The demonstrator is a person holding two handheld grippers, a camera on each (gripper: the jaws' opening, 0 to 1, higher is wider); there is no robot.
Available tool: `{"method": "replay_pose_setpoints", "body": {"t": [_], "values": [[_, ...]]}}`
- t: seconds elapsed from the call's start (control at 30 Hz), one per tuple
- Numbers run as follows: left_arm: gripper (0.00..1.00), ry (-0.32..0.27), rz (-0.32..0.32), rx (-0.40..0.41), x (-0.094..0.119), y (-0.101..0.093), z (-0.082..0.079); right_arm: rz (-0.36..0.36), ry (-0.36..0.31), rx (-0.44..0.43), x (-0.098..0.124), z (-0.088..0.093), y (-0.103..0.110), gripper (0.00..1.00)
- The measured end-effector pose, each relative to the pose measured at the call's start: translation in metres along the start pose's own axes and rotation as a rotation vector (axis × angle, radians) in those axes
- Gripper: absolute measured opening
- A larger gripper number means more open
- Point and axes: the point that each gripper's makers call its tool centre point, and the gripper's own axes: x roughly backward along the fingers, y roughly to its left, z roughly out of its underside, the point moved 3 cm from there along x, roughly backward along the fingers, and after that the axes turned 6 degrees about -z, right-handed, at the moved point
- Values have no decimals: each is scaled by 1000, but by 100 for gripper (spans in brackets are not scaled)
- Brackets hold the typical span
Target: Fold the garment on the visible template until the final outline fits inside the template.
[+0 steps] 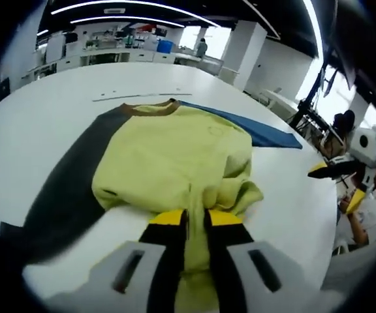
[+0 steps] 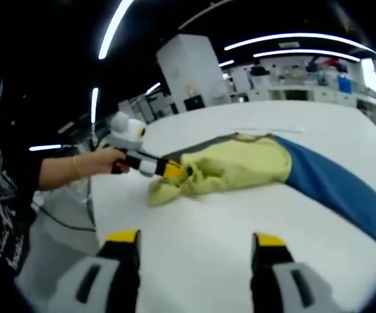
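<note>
Your left tongs (image 1: pixel 196 222) pinched the yellow garment's (image 1: pixel 175 156) bunched hem mid-table, over the grey-and-blue template (image 1: pixel 64 195). Your right tongs (image 2: pixel 194 244) hung spread above bare white table (image 2: pixel 201 215) near its edge. Distant benches (image 1: pixel 109 55) lay beyond.

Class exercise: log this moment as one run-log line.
left gripper: shut on yellow-green shirt hem | right gripper: open, above white table | fold unfinished
</note>
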Motion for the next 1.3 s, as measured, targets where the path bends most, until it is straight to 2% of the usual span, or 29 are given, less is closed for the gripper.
{"method": "replay_pose_setpoints", "body": {"t": [0.23, 0.53, 0.73, 0.97, 1.07, 1.17, 1.3], "values": [[21, -26, 0, -1, 13, 6, -3, -17, 15, 6, -3, -5, 4, 67], [31, -67, -26, -81, 42, 17, -6, -28, 5, 8, -10, -16, 2, 62], [38, -38, -42, -147, 51, 20, 4, -46, 25, 22, -22, -21, 2, 61], [38, -24, -72, -167, 56, 29, 12, -64, 8, 7, -37, -31, 2, 62], [37, 1, -94, -187, 57, 30, 17, -70, 4, 11, -45, -35, 3, 61], [33, 7, -113, -200, 58, 35, 21, -75, -5, 15, -54, -37, 2, 59], [24, 5, -138, -176, 58, 43, 26, -78, -12, 11, -64, -39, 1, 55]]}}
